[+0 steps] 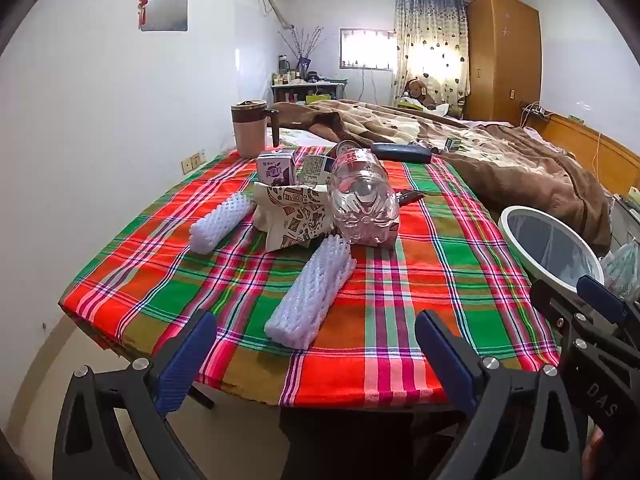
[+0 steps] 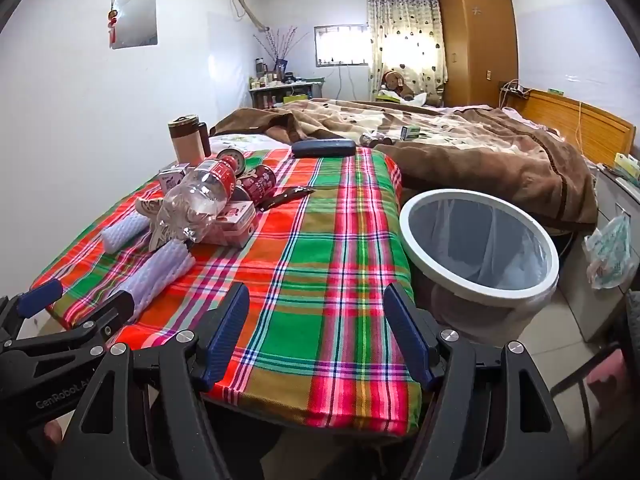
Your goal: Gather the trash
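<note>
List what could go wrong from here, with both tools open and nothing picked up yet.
1. The clear plastic bottle lies on top of the pile, resting on the cartons; grabbing the patterned paper bag under it first could send it rolling off.
2. The bin stands beside the table, below the tablecloth edge, so a light foam net sleeve released early may miss.

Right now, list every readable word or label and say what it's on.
"DAS": on the right gripper body, seen from the left wrist.
"CenRobot.AI", last letters unsure: on the left gripper body, seen from the right wrist.
Milk carton, bottle label, red can: print too blurred.
</note>
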{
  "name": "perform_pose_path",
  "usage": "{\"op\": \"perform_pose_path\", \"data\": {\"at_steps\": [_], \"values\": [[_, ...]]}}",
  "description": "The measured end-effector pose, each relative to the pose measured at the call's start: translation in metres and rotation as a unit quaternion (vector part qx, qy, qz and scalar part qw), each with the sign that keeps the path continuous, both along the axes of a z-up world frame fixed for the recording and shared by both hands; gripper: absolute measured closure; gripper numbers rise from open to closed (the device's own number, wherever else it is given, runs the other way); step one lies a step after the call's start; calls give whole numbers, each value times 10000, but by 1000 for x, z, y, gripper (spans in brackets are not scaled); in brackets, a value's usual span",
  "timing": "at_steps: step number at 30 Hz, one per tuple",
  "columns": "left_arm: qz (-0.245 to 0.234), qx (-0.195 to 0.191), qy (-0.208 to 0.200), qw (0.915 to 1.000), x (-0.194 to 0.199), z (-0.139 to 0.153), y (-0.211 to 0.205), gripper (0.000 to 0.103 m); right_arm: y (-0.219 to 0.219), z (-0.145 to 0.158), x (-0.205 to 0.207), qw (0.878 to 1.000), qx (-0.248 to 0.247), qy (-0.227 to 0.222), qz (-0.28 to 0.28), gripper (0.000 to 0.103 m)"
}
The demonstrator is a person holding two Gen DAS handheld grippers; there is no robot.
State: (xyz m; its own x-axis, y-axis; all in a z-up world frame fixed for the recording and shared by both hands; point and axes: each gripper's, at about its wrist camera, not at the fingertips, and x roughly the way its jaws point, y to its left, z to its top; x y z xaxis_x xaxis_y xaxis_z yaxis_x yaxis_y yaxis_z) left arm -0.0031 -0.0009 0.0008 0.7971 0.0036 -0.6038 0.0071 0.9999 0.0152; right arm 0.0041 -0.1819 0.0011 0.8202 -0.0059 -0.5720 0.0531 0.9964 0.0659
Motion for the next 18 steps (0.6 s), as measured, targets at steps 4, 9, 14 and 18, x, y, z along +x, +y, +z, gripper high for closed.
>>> {"op": "perform_pose_path", "data": {"at_steps": [4, 9, 14, 18], "values": [[-11, -1, 11, 10000, 3, 0, 3, 2, -2, -2, -2, 10000, 12, 12, -38, 32], [-9, -5, 5, 10000, 2, 1, 5, 2, -2, -2, -2, 10000, 0, 12, -36, 32], [-6, -8, 9, 10000, 1, 1, 6, 2, -2, -3, -2, 10000, 2, 11, -43, 32], [-6, -8, 10, 10000, 1, 1, 6, 2, -2, -2, -2, 10000, 2, 11, -41, 32]]}}
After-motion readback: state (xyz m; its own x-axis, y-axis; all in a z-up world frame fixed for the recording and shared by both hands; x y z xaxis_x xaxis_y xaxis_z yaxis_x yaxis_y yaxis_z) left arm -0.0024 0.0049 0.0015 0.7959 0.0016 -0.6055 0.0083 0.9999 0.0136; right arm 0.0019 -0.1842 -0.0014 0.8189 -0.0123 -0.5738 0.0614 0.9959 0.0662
